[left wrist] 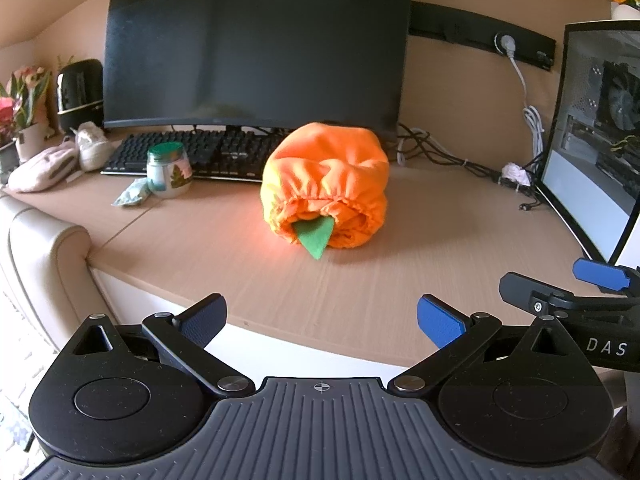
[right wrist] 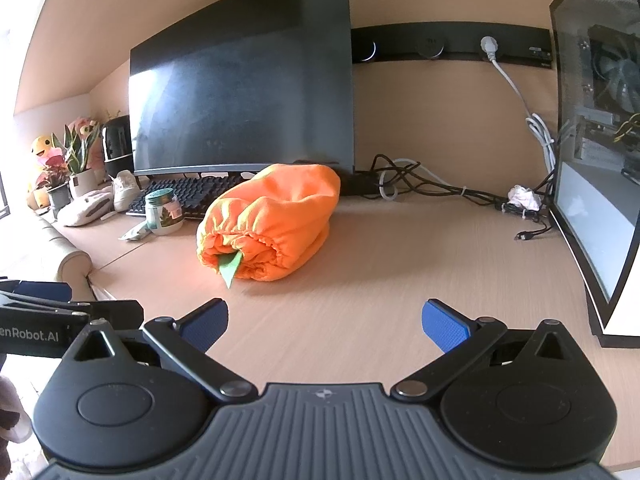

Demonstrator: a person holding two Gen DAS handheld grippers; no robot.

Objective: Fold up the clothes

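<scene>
An orange garment [left wrist: 325,184] lies rolled into a bundle in the middle of the wooden desk [left wrist: 240,280], its gathered elastic edge and a green felt leaf [left wrist: 316,240] facing me. From the right wrist the same orange bundle [right wrist: 272,224] sits left of centre with its green leaf [right wrist: 230,266] at the front. My left gripper [left wrist: 322,320] is open near the desk's front edge, well short of the bundle. My right gripper [right wrist: 325,322] is open over bare desk [right wrist: 360,280], nothing between its fingers. The right gripper [left wrist: 576,292] also shows at the left wrist view's right edge.
Behind the bundle stand a dark monitor [left wrist: 256,48] and a black keyboard [left wrist: 192,152]. A glass jar [left wrist: 168,174], a small shoe [left wrist: 92,146] and plants [left wrist: 24,100] occupy the left. Cables [right wrist: 432,188] trail at the back right toward a glass-sided computer case [right wrist: 596,128]. A padded chair arm [left wrist: 44,256] borders the left.
</scene>
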